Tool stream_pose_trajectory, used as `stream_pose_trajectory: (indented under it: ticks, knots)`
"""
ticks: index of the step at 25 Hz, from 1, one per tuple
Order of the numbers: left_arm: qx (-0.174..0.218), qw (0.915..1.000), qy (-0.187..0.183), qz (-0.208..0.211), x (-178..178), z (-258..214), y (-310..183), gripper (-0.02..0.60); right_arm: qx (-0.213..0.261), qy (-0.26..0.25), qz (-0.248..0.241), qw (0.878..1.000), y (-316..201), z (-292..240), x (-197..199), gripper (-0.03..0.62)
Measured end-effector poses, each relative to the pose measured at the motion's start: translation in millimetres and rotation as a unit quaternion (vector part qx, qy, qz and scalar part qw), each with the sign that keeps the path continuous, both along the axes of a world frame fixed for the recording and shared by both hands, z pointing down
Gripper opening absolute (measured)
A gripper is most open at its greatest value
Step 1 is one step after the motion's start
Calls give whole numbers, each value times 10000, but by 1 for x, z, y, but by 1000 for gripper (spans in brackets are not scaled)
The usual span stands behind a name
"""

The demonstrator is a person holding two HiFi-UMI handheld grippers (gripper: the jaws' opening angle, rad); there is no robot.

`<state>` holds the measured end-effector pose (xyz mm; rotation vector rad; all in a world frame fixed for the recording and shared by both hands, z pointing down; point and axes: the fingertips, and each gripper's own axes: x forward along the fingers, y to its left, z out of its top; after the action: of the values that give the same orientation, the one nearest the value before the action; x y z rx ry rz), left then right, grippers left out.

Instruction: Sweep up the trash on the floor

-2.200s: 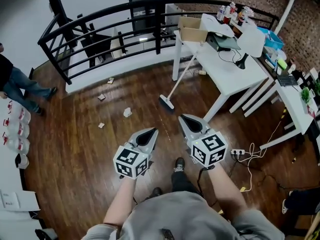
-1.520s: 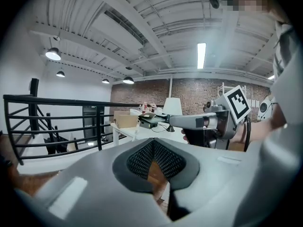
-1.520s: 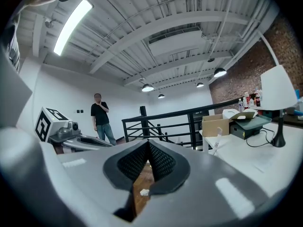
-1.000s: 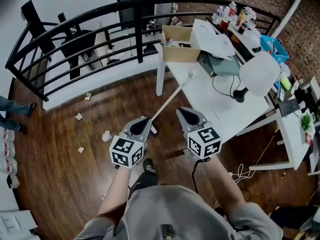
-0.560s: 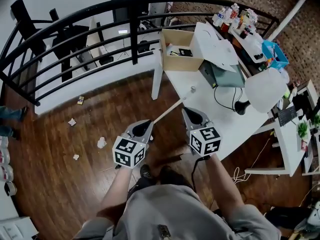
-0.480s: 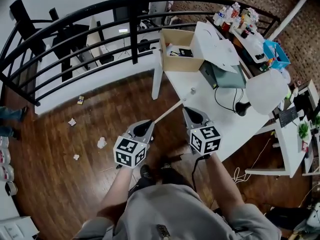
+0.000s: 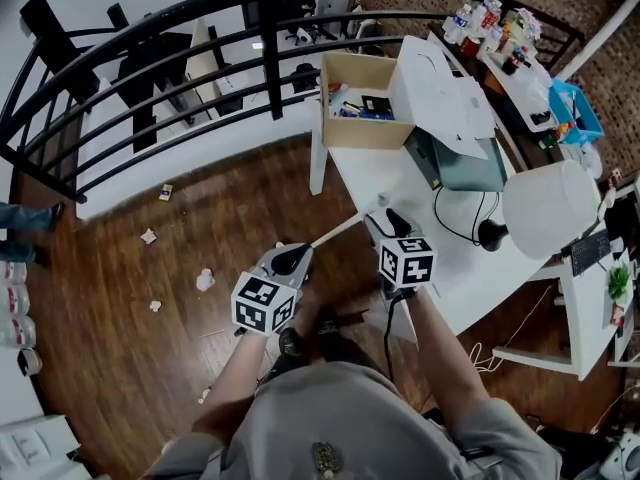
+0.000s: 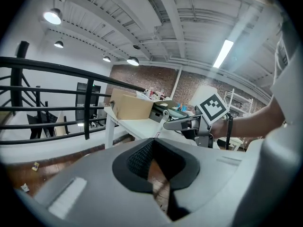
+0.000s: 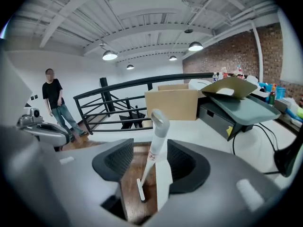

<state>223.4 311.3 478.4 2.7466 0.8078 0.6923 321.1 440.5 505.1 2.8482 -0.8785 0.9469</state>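
Note:
A white broom leans against the table edge; its handle [image 7: 345, 228] slants from the floor up to a looped top [image 9: 157, 119], and its small head [image 9: 140, 189] rests on the wood floor. My right gripper [image 7: 385, 218] has just been opening, and its jaws stand wide on either side of the handle top [image 9: 154, 150] without pressing it. My left gripper [image 7: 288, 260] is shut and empty, lower down beside the handle; in the left gripper view its jaws [image 8: 152, 148] are closed. Crumpled paper trash [image 7: 205, 279] and smaller scraps [image 7: 148, 236] lie on the floor to the left.
A white table [image 7: 400, 183] bears a cardboard box [image 7: 355, 103], a printer [image 7: 445, 88] and a white lamp [image 7: 555, 208]. A black railing [image 7: 150, 28] curves along the far side. A person [image 9: 54, 103] stands near the railing. My shoes [image 7: 295, 340] are under the grippers.
I have walked up to the table and both grippers have come in towards the broom. The right jaws, shut before, now stand open round the handle top. The left stays shut.

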Motion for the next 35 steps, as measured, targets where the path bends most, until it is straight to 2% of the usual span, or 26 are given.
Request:
stream_pose_trajectory:
  ticks: [6, 11, 13, 16, 19, 23, 28, 35]
  knots:
    - [58, 9994, -306, -136, 6, 22, 4, 5, 169, -231, -544, 9981, -11, 22, 25, 221]
    - [102, 9982, -473, -368, 3, 33, -6, 5, 36, -297, -1088, 9936, -32, 32, 35, 218]
    - [119, 9976, -500, -468, 2, 35, -12, 5, -78, -288, -1308, 9910, -41, 35, 36, 206]
    - [124, 9965, -544, -626, -2, 37, -20, 5, -232, -341, -1606, 9862, -53, 38, 31, 143]
    - [120, 9952, -586, -769, -7, 41, -26, 5, -327, -438, -2034, 9776, -66, 40, 17, 72]
    - [140, 9932, -619, -979, -13, 46, -33, 5, -387, -427, -2627, 9632, -87, 36, -2, 67]
    - [134, 9894, -720, -1253, -38, 55, -37, 5, -393, -434, -3105, 9488, -107, 31, -35, 63]
    - [278, 9776, -701, -1965, -82, 55, -78, 5, -296, -213, -3937, 9185, -172, 15, -74, 63]
